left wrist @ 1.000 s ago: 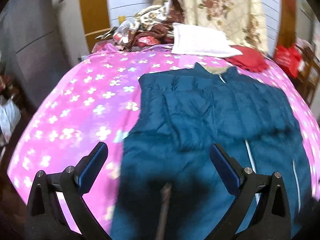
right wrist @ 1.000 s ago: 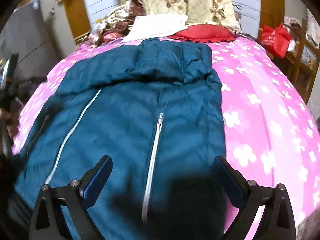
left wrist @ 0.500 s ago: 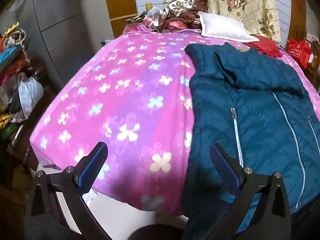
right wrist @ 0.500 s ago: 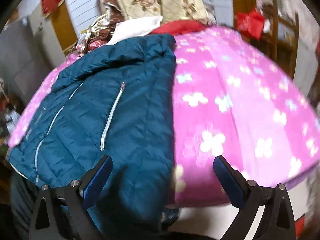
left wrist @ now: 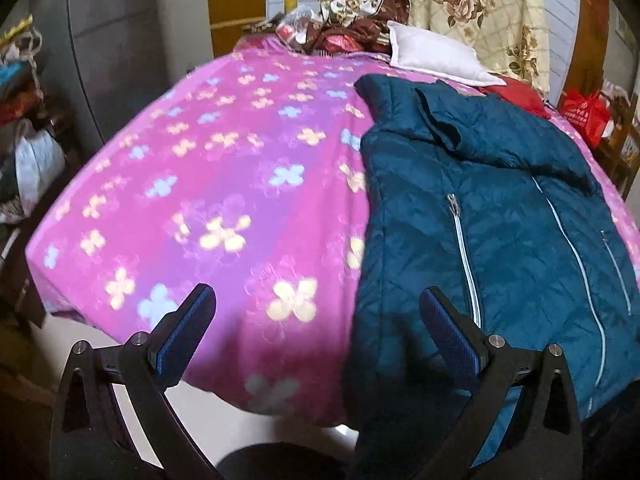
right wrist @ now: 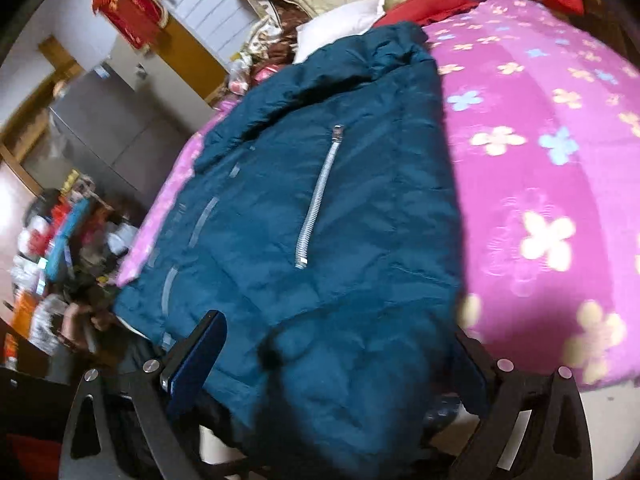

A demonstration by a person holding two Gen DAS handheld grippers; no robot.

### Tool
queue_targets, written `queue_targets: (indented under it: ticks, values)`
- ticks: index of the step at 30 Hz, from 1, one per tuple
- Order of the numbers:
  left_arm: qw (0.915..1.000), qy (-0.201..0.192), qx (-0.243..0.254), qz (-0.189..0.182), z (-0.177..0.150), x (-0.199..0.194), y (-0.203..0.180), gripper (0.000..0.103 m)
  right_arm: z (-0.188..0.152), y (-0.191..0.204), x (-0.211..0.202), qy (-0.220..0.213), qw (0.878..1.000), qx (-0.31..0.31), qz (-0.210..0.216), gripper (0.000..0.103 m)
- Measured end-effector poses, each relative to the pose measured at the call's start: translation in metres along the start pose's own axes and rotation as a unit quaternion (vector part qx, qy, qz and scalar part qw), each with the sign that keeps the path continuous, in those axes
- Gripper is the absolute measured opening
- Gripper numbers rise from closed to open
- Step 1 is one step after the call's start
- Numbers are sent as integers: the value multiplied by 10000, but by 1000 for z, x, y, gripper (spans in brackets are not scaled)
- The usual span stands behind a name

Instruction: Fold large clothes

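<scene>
The left gripper had its fingers spread wide, with nothing between them; the left finger hung over the near edge of the bed and the right finger stood over the left edge of the jacket. The right gripper was likewise spread, its fingers straddling the jacket's lower hem, which hung off the near edge of the bed; the right finger was partly hidden behind the fabric, and whether either pad touched the cloth could not be told.

The jacket, dark teal and quilted, lay front-up along the bed, collar toward the far end and hem toward the person. A silvery pocket zipper ran down its front (the left wrist view showed the main front zipper as well). A sleeve lay folded across its upper part.

The bed carried a magenta cover printed with pale flowers. At its far end sat a white pillow, a red cushion just beside it, and a floral quilt behind. A red bag stood off to the right of the bed.
</scene>
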State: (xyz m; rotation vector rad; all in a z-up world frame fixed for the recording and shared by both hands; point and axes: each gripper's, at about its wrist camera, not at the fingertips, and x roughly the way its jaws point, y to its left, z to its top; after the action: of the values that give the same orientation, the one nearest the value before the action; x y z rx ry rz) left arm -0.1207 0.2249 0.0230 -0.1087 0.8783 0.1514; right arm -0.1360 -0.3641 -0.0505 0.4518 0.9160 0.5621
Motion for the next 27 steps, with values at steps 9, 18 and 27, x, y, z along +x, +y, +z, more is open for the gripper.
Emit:
queue_targets:
  ticks: [9,18,27]
  values:
    - [9995,154,-66,-252,-20,-13,17,102,0,11,12,-471,9979,-415,-182,100]
    - [9871,467,534,-1436,-50,-9,-19,102,-4,15,17,-524,9959,-536,-511,100]
    - [9693,839,130,-2306,-34,12,-26,102,-9,13,12,-661,9957,-438,-487,100]
